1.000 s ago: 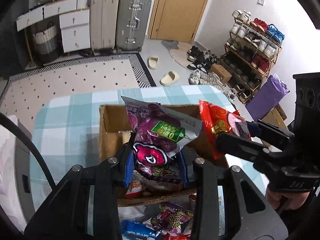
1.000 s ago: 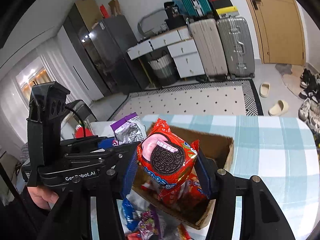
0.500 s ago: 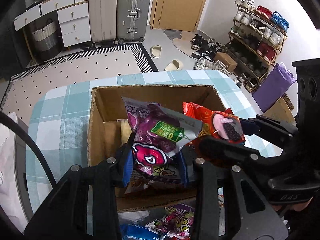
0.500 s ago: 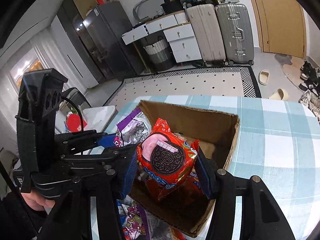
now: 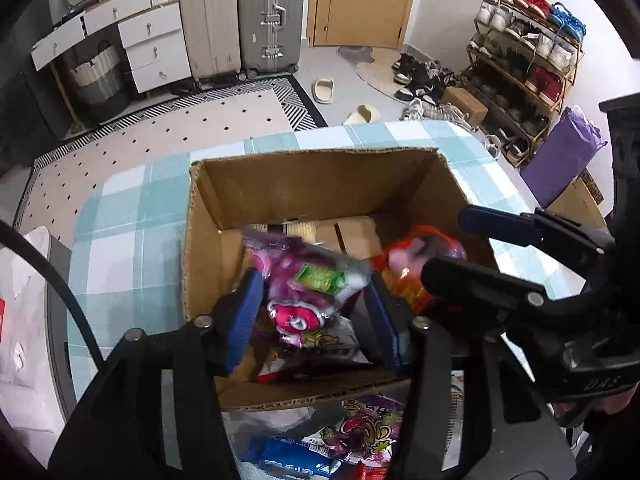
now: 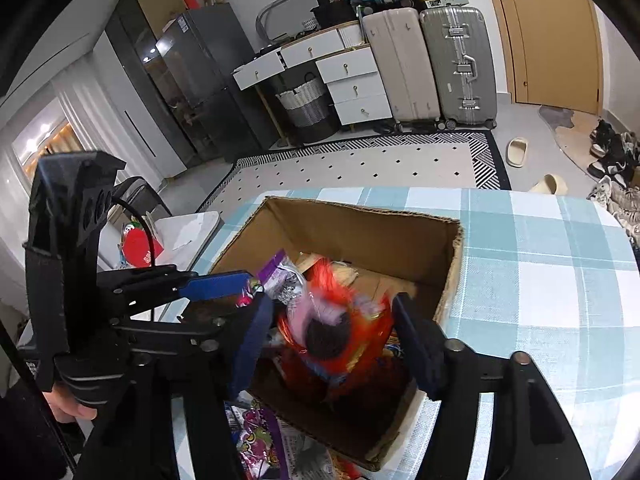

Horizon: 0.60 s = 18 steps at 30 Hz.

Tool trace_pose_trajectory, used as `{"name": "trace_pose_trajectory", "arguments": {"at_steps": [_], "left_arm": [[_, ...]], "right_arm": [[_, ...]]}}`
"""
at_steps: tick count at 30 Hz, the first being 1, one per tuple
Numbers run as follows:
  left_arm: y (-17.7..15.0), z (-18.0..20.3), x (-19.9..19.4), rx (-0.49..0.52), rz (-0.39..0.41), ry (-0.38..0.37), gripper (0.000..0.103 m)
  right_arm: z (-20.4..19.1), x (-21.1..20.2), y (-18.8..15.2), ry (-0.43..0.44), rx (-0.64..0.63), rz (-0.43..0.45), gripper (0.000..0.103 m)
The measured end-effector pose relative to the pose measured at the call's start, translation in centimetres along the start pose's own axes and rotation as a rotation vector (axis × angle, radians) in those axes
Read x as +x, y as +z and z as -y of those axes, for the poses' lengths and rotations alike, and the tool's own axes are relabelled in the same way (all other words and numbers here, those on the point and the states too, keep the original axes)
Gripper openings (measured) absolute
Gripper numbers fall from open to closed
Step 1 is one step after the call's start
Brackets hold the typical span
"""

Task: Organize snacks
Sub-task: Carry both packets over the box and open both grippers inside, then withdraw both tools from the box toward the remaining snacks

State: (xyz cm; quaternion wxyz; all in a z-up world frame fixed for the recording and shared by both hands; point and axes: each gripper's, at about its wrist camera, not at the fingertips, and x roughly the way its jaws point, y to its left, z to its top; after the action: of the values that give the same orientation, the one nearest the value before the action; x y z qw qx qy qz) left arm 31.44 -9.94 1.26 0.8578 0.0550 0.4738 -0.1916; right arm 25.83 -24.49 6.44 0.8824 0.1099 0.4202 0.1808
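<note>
The purple snack packet (image 5: 308, 284), glossy, motion-blurred, with a green label, sits low centre between the left gripper (image 5: 316, 316)'s opening jaws inside the cardboard box (image 5: 320, 184), while a blurred red cookie packet (image 6: 332, 332) lies between the right gripper (image 6: 336, 344)'s opening jaws.
</note>
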Motion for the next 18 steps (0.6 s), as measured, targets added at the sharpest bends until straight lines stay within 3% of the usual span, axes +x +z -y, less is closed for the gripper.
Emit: {"name": "trace_pose_trajectory", "arguments": {"at_steps": [6, 18], "left_arm": [[-0.3, -0.1, -2.1, -0.055, 0.039, -0.041, 0.06], [-2.3, 0.9, -10.5, -0.014, 0.136, 0.01, 0.072]], "right_arm": [[-0.1, -1.0, -0.2, -0.007, -0.008, 0.007, 0.07], [-2.0, -5.2, -0.4, -0.006, -0.034, 0.065, 0.07]]}}
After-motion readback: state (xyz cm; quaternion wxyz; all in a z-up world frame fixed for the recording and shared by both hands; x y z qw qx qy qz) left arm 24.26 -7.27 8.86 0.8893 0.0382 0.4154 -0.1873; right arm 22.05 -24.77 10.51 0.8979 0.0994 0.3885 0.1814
